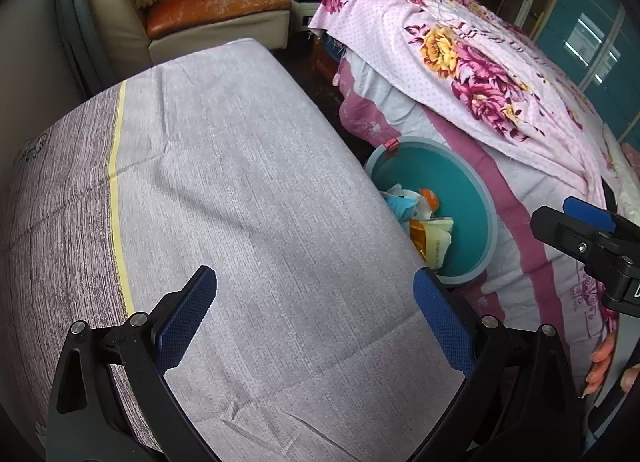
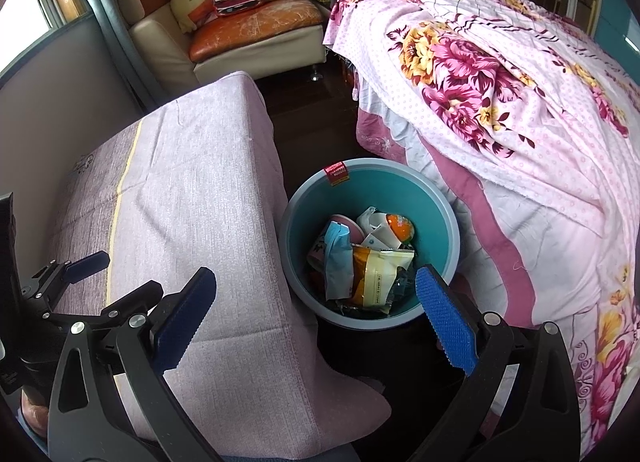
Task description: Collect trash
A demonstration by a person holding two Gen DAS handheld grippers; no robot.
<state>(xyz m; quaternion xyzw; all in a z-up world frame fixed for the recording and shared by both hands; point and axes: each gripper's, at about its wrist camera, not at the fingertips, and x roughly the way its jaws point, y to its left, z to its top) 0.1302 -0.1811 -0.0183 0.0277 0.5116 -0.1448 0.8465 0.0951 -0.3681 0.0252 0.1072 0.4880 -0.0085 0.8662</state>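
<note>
Between the cloth-covered table (image 2: 192, 198) and the floral bedspread (image 2: 500, 110) stands the teal bin (image 2: 436, 202) on the dark floor, and in it lies the trash: a yellow-and-white wrapper (image 2: 380, 274), a light blue packet (image 2: 338, 258), an orange-capped cup (image 2: 396, 226) and some smaller scraps I cannot make out. My right gripper (image 2: 316, 322) hangs above the bin's near rim, jaws spread wide and holding nothing. My left gripper (image 1: 316, 318) hovers over the table's grey cloth, jaws just as wide and just as empty; in its view the bin (image 1: 476, 198) shows only partly past the table edge.

I see no loose litter on the tabletop from either wrist, so I judge the collecting is close to done, though the floor beyond the bin is dark and partly hidden.

The risks, as I weigh them: the bin sits tight against the hanging cloth and the bedspread, so a low sweep of my right fingers could knock its rim and tip the wrappers out. My left pads could also catch a fold of the cloth and drag it. And my two grippers are near each other, so a careless swing might bump them.
</note>
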